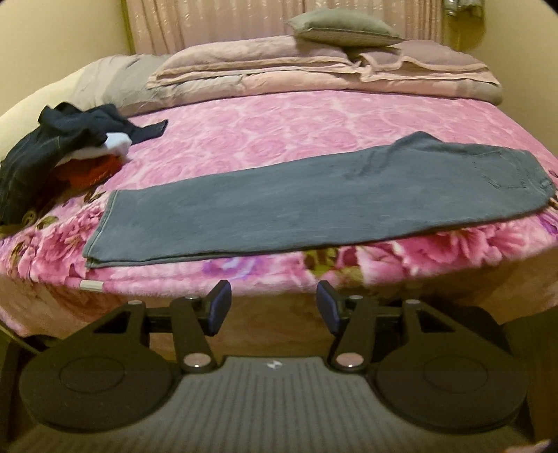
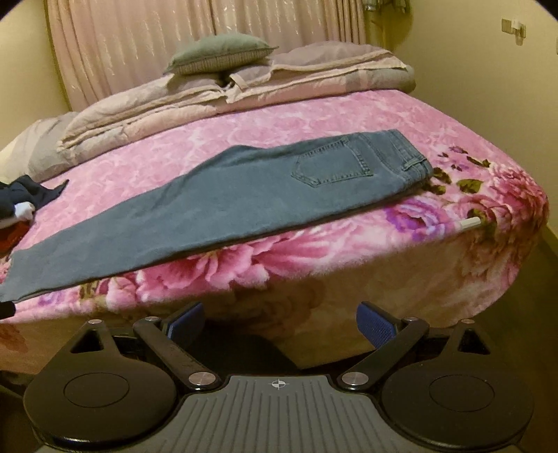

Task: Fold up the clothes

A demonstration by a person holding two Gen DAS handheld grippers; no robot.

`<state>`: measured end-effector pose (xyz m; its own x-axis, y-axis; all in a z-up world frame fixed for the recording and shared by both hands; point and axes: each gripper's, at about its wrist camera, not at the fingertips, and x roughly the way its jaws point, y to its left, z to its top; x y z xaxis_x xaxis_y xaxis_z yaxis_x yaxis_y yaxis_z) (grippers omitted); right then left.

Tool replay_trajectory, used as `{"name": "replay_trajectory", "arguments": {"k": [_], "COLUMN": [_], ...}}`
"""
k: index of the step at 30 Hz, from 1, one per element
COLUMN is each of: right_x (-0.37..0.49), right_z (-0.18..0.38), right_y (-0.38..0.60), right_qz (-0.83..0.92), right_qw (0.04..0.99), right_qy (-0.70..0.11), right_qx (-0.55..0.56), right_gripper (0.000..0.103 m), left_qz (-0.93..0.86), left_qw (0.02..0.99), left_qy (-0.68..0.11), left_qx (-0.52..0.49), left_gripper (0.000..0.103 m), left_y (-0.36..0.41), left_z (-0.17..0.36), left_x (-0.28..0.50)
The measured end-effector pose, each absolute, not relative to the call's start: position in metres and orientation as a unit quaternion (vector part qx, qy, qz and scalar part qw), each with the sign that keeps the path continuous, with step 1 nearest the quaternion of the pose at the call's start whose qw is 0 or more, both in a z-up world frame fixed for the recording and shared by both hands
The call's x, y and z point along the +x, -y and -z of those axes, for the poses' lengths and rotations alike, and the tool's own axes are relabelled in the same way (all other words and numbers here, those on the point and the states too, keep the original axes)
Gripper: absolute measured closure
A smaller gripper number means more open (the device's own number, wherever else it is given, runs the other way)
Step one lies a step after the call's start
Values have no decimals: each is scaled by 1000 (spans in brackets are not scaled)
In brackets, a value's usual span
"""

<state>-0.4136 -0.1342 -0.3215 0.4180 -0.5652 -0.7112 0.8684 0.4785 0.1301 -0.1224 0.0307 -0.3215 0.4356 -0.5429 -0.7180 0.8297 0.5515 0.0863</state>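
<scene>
Pink floral bed (image 1: pixel 244 139): we list folded jeans (image 1: pixel 314 205), clothes pile (image 1: pixel 62 146); left gripper (image 1: pixel 273 306), right gripper (image 2: pixel 279 327) gaping, empty.

one jeans (image 2: pixel 223 205), one clothes pile (image 1: pixel 66 153), three pillows (image 1: pixel 343 28)

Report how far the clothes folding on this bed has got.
Done: the grey jeans lie flat on the pink floral blanket, folded lengthwise, one leg over the other. In hand: nothing; the left gripper and right gripper both hang off the bed's edge with jaws open and empty. Left: folding the jeans shorter, then the heap of dark, white and red clothes.
</scene>
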Motion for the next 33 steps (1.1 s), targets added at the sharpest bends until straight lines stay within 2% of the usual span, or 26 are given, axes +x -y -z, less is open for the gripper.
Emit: {"name": "replay_trajectory", "arguments": {"k": [9,33], "right_x": [-403,-329], "right_z": [311,304], "right_y": [117,103], "right_qz": [426,335], "right_qw": [818,866], "right_qy": [-311,-318], "right_qx": [228,190], "right_gripper": [7,6], "left_qz": [429,351], "left_qw": [819,852], "left_qy": [-314,-340], "left_qx": [216,187], "left_gripper": [50,50], "left_y": [-43,-90], "left_z": [315,318], "left_x": [-136,-91]}}
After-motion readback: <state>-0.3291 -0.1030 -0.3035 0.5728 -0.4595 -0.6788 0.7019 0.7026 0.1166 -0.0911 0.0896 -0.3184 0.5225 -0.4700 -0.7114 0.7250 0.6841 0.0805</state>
